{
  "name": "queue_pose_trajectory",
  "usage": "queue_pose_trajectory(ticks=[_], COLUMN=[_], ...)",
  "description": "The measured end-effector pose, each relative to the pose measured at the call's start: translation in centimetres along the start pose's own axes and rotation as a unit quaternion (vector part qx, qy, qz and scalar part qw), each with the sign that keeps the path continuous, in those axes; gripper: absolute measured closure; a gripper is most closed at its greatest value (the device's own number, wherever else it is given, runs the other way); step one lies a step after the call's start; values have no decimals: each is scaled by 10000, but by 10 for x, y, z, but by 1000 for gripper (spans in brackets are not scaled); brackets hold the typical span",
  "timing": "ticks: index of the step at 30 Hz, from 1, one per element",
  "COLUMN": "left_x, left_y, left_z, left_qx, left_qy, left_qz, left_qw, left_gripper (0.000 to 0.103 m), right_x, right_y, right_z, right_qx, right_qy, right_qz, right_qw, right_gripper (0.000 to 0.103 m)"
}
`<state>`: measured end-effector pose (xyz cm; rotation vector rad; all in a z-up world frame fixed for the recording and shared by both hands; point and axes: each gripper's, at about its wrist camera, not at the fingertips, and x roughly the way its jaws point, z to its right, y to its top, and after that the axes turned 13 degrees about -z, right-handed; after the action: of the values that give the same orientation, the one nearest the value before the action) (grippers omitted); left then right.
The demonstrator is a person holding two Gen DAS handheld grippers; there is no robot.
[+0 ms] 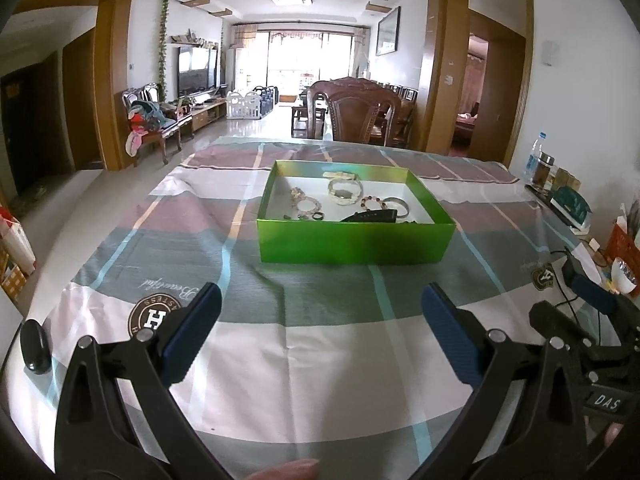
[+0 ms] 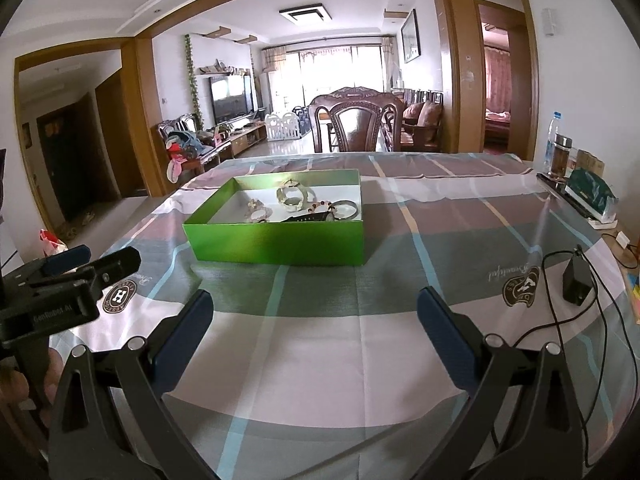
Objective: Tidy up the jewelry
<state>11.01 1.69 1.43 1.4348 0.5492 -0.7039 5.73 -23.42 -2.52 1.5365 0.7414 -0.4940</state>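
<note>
A shiny green box (image 1: pixel 352 240) (image 2: pixel 276 242) stands on the checked tablecloth, ahead of both grippers. Inside lie several pieces of jewelry: a pale bangle (image 1: pixel 344 192) (image 2: pixel 292 196), a beaded bracelet (image 1: pixel 308 204) (image 2: pixel 260 213), a silver bangle (image 1: pixel 396 206) (image 2: pixel 346 209), a dark ring (image 1: pixel 318 216) and a black band (image 1: pixel 372 216) (image 2: pixel 308 218). My left gripper (image 1: pixel 320 296) is open over the cloth, short of the box, holding nothing. My right gripper (image 2: pixel 314 300) is open too, with the box ahead to its left. Each gripper shows at the edge of the other's view.
A black oval object (image 1: pixel 35 346) lies at the table's left edge. A black adapter (image 2: pixel 576 282) with its cable sits at the right. Bottles (image 2: pixel 558 152), a green pouch (image 2: pixel 590 194) and small clutter line the right side. A wooden chair (image 1: pixel 356 112) stands behind the table.
</note>
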Motion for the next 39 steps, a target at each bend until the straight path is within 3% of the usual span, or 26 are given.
queue_pose_trajectory(ticks=[39], left_x=[8], left_y=[-1], left_z=[-7], left_qx=[-25], left_qy=[23], left_qz=[-71], left_qw=[10000], left_gripper=[4], right_x=[5], right_y=[3], right_z=[3], right_qx=[-17], right_qy=[-44], right_qz=[3], right_qw=[10000], right_gripper=[4])
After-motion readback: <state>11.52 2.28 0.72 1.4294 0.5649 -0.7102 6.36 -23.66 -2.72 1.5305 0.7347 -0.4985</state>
